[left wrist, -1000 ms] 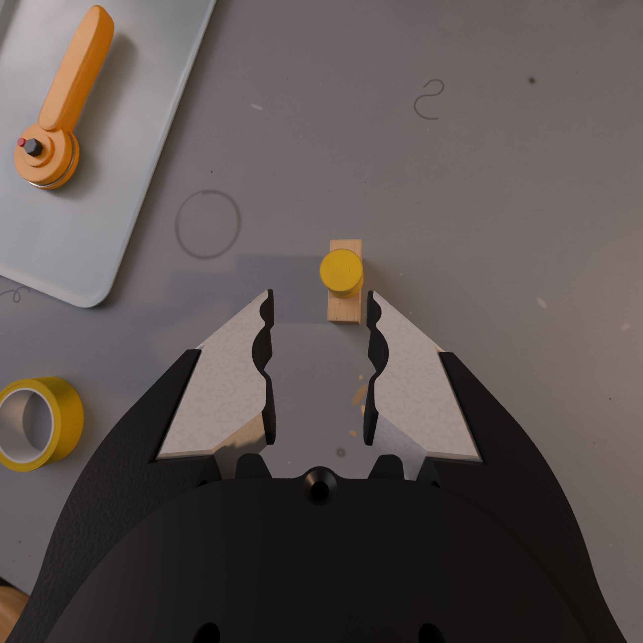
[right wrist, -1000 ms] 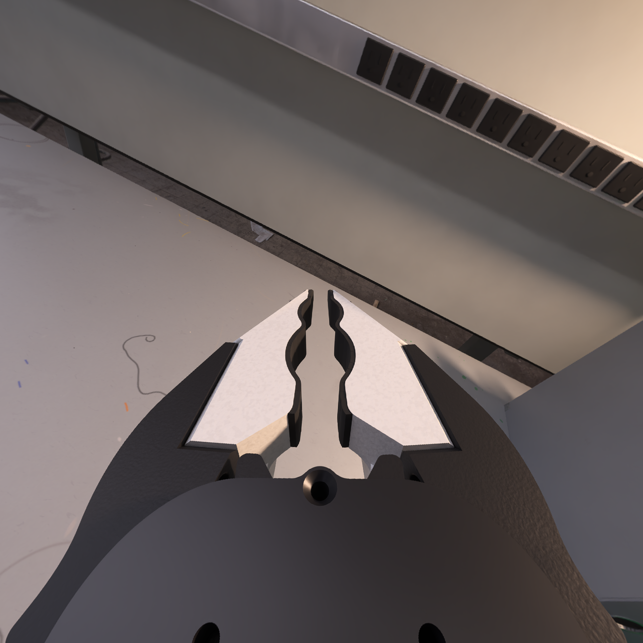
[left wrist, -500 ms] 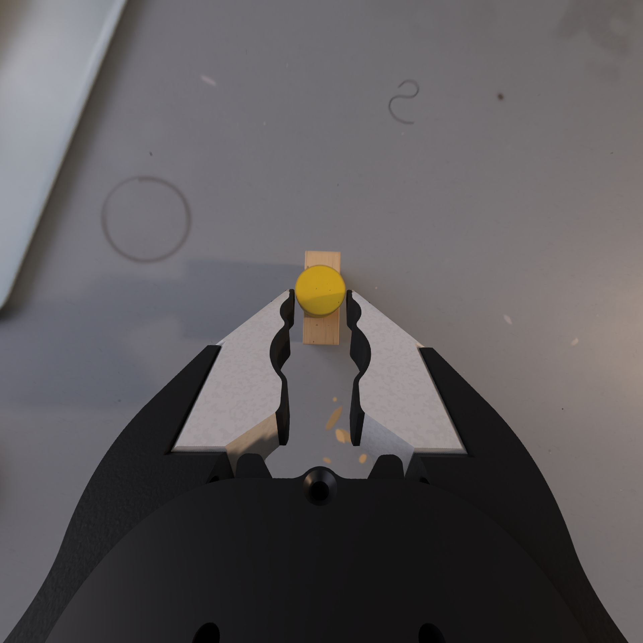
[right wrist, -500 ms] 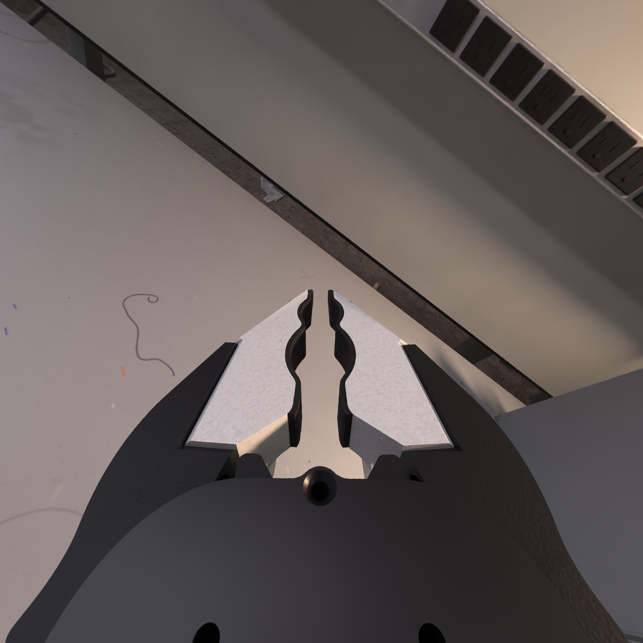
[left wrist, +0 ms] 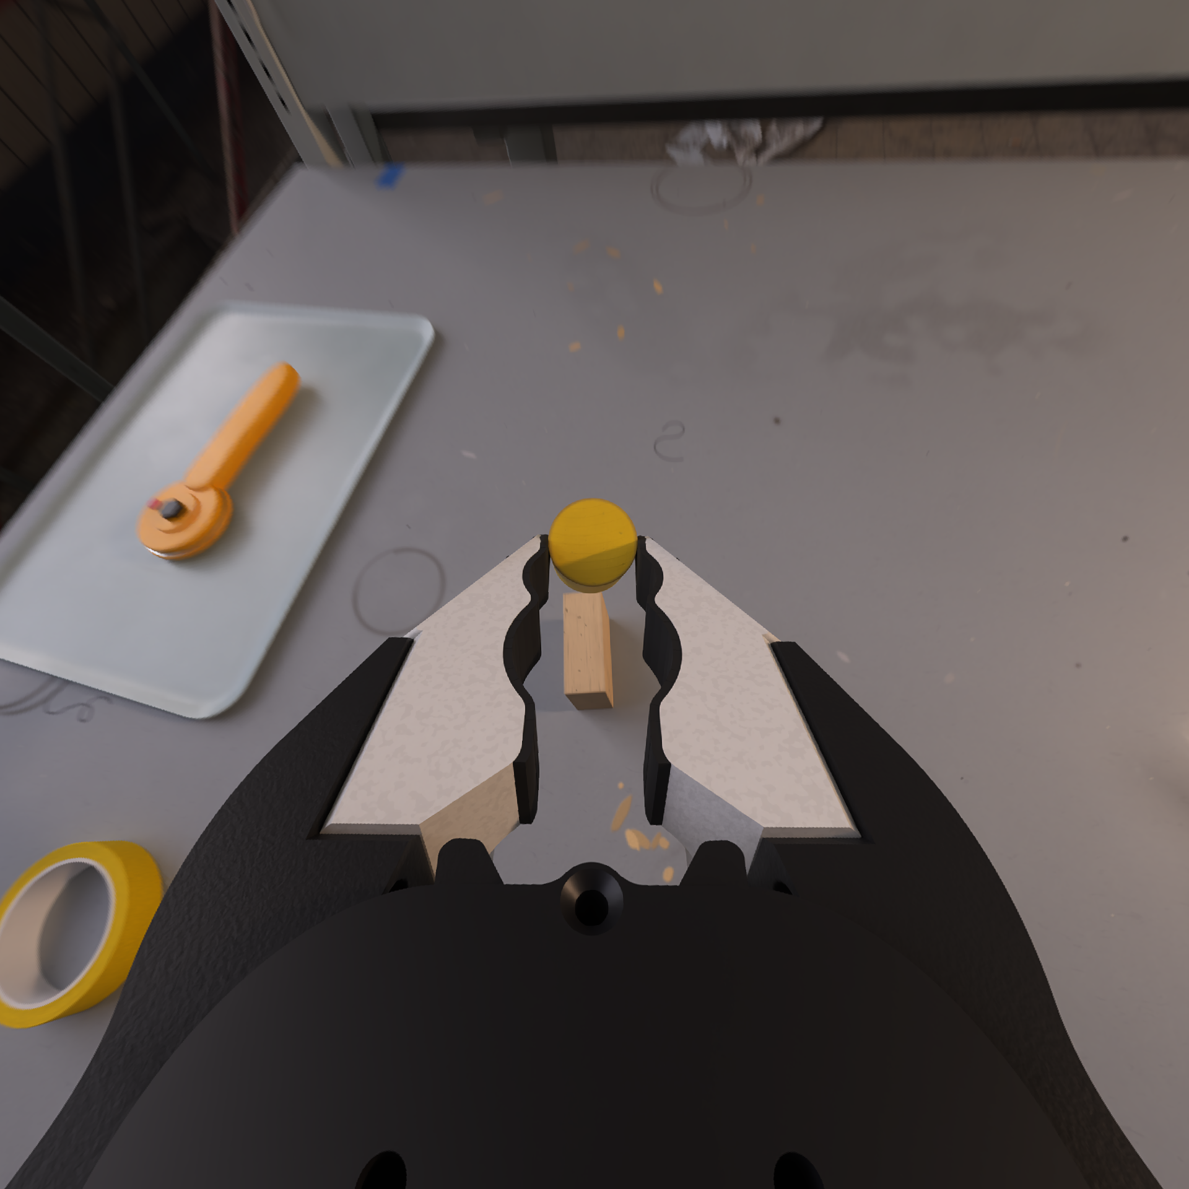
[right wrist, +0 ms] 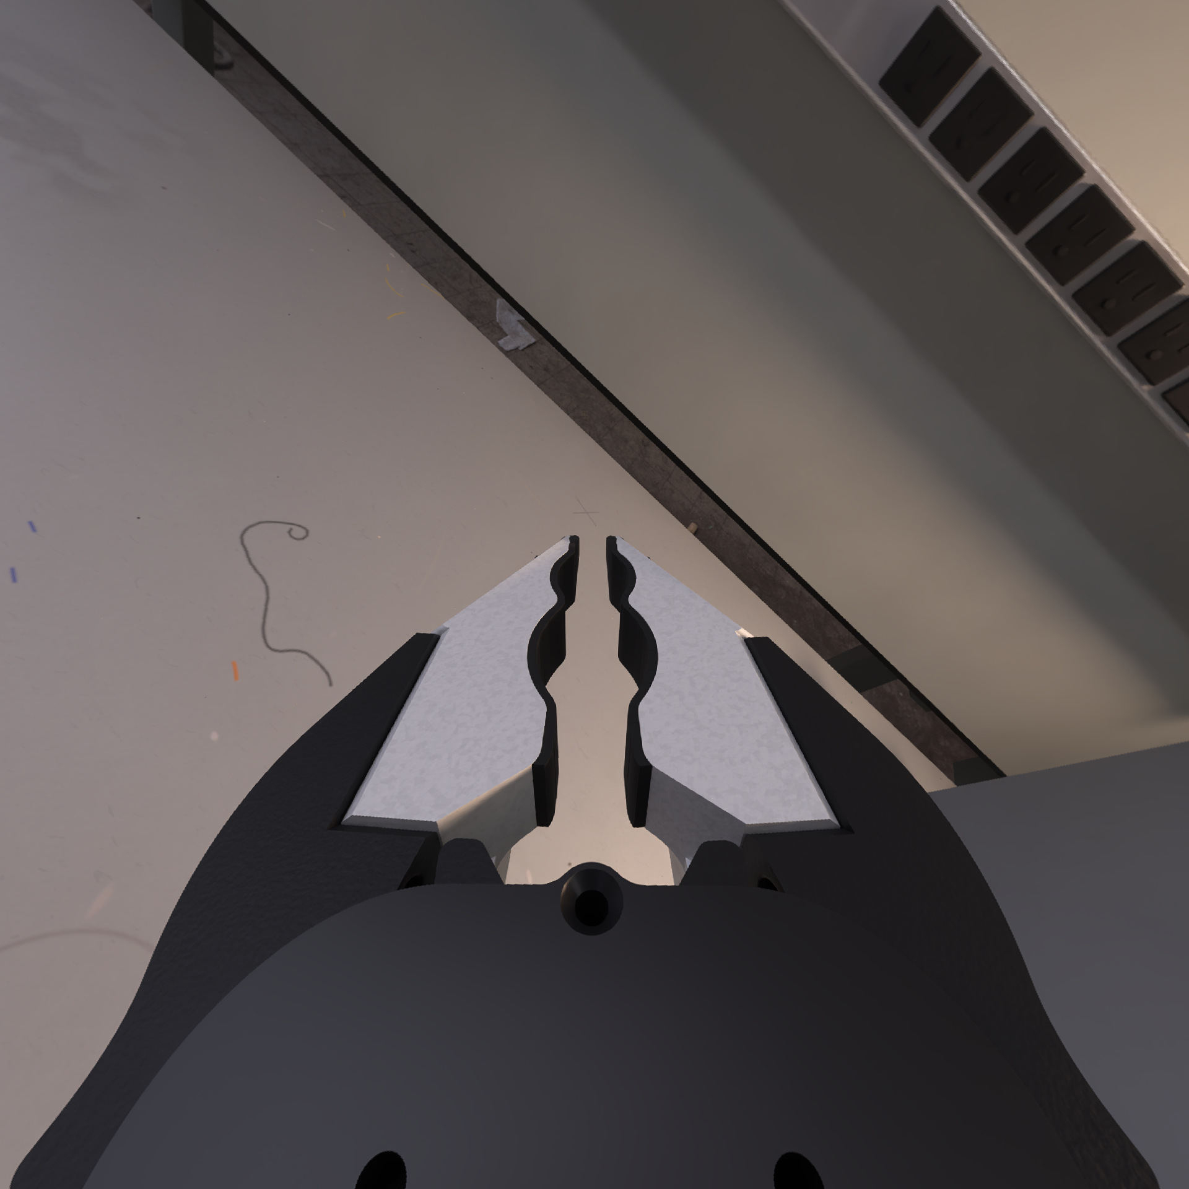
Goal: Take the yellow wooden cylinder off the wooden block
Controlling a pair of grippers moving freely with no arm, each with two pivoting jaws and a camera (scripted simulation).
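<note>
I worried most about a slip. My left tool (left wrist: 592,547) pinched the yellow wooden cylinder (left wrist: 592,543) only with the very ends of its two fingers, one on each round side. The hold was small and the sides were smooth, so a quick jerk or a tilt could have let the cylinder roll out. It would then drop back down, maybe right onto the wooden block (left wrist: 587,650) and knock it, or roll away across the table (left wrist: 901,515).

I also had to watch where I went. A grey tray (left wrist: 386,450) lay off to the left with an orange roller cutter (left wrist: 212,476) on it, and a roll of yellow tape (left wrist: 71,933) sat near the low left corner. A wide swing that way could have bumped them.

The left tool was partly closed, its fingers as far apart as the cylinder was wide, and they touched nothing else. I judged that the cylinder was up in the air, clear of the block. The block lay flat on the table, showing between the two fingers.

My right tool (right wrist: 592,547) was well away, pointing at the far edge of the table. Its fingers were nearly together with just a thin gap, and it held nothing.
</note>
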